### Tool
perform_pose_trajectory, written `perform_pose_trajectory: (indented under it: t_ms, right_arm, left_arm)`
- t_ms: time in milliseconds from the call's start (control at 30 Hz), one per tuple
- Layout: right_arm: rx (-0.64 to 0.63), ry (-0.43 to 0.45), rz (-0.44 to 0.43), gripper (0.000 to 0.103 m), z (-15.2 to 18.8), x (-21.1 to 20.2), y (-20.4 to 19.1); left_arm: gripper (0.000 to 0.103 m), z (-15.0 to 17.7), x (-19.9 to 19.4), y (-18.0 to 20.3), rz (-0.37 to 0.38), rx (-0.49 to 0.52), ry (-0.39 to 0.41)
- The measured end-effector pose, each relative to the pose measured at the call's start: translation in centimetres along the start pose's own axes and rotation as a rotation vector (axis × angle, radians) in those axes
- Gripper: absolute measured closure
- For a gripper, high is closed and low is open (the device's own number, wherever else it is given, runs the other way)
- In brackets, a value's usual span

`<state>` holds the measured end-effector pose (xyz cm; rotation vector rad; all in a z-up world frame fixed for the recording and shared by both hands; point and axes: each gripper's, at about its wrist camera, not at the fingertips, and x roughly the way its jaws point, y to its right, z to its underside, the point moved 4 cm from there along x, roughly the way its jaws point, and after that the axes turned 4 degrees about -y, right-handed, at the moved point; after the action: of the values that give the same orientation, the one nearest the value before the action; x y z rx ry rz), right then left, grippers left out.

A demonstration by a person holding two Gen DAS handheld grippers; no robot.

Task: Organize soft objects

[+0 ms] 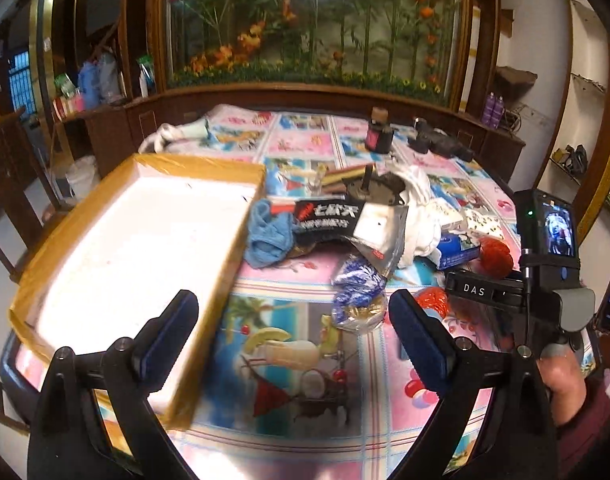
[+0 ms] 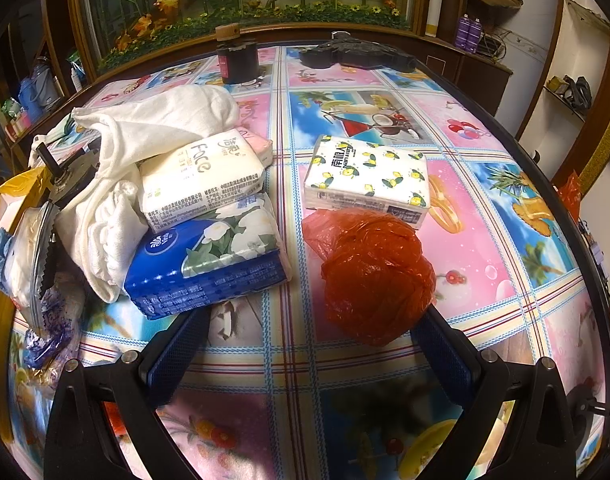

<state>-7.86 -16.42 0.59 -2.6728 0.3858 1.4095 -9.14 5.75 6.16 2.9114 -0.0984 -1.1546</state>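
My left gripper is open and holds nothing, hovering over the patterned tablecloth beside a white tray with a yellow taped rim. Ahead of it lie a blue cloth, a black snack packet, a crinkled blue-and-white bag and a white cloth. My right gripper is also open, low over the table. A crumpled red plastic bag sits just past its right finger. A blue tissue pack lies by its left finger, with a white "Face" tissue pack and a white cloth behind. A lemon-print tissue pack lies beyond the red bag.
A dark jar with a wooden lid and a black tool stand at the table's far edge. A round metal part with a stub lies among the pile on the left. A wooden cabinet with a flower-painted panel runs behind the table.
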Motion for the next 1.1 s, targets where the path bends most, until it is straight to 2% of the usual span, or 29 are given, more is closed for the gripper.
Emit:
perform_pose_trajectory:
  t_ms: [33, 133, 367, 433, 500, 633, 733, 867, 967, 1100]
  right_arm:
    - [-0.001, -0.001, 0.0, 0.001, 0.0, 0.0, 0.0]
    - [-0.008, -0.008, 0.002, 0.001, 0.0, -0.1, -0.1]
    - [-0.014, -0.022, 0.001, 0.001, -0.1, 0.0, -0.1]
    - [-0.013, -0.02, -0.001, 0.001, -0.1, 0.1, -0.1]
    - [-0.013, -0.016, -0.004, 0.001, -0.1, 0.1, 0.0]
    - [-0.019, -0.009, -0.013, 0.001, 0.2, -0.1, 0.0]
    - [-0.019, -0.008, -0.013, 0.001, 0.3, -0.2, 0.0]
    - [-0.02, -0.009, -0.013, 0.001, 0.3, -0.2, -0.1]
    - [-0.021, -0.012, -0.012, 0.001, 0.3, -0.1, -0.1]
    - [-0.025, -0.031, -0.009, 0.001, 0.2, -0.1, -0.2]
  left_arm:
    - [0.006, 0.0, -0.7, -0.2, -0.033, 0.012, 0.038]
    - [0.006, 0.3, -1.3, -1.0, -0.118, 0.045, 0.085]
    - [0.006, 0.6, -1.2, -2.5, -0.082, 0.025, 0.094]
    - [0.006, 0.1, -1.5, -4.2, -0.055, -0.029, 0.083]
    - [0.006, -0.8, -2.5, -7.2, -0.074, -0.108, 0.1]
    - [0.006, -2.7, -6.0, -15.1, -0.173, -0.294, 0.171]
    - [0.006, -3.1, -8.1, -19.2, -0.257, -0.369, 0.217]
    - [0.006, -3.1, -7.8, -19.1, -0.287, -0.341, 0.238]
    - [0.006, -2.8, -6.1, -16.6, -0.239, -0.273, 0.217]
    - [0.006, -2.4, -6.6, -14.4, -0.212, -0.201, 0.239]
